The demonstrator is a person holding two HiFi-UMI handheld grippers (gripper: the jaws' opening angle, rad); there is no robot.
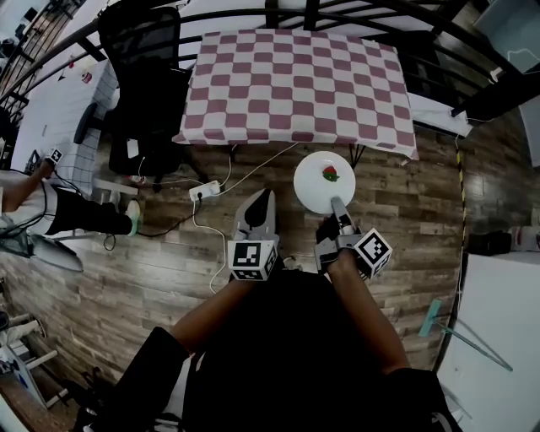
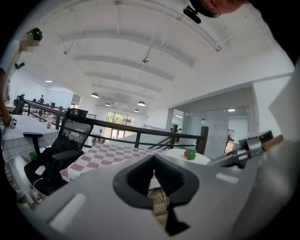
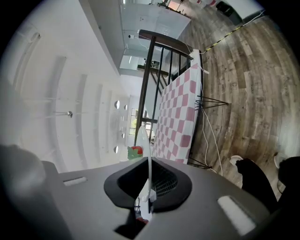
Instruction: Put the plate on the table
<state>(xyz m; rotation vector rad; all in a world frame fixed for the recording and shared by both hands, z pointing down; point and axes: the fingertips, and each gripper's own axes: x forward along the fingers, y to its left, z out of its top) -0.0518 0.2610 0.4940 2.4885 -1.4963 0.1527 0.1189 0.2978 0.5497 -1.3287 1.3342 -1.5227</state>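
A white plate (image 1: 319, 187) with a small red and green strawberry (image 1: 330, 174) on it hangs over the wooden floor, just short of the table's near edge. My right gripper (image 1: 338, 206) is shut on the plate's near rim. In the right gripper view the plate (image 3: 142, 140) stands edge-on between the jaws, with the strawberry (image 3: 135, 151) at its left. The table (image 1: 295, 84) wears a pink and white checked cloth. My left gripper (image 1: 265, 197) is shut with nothing in it, left of the plate. From the left gripper view the plate (image 2: 177, 153) shows at the right, beyond the table (image 2: 105, 157).
A black office chair (image 1: 143, 84) stands at the table's left corner. A power strip (image 1: 206, 190) and cables lie on the floor below the table's edge. A person (image 1: 59, 211) stands at the far left. A dark railing (image 1: 405, 13) runs behind the table.
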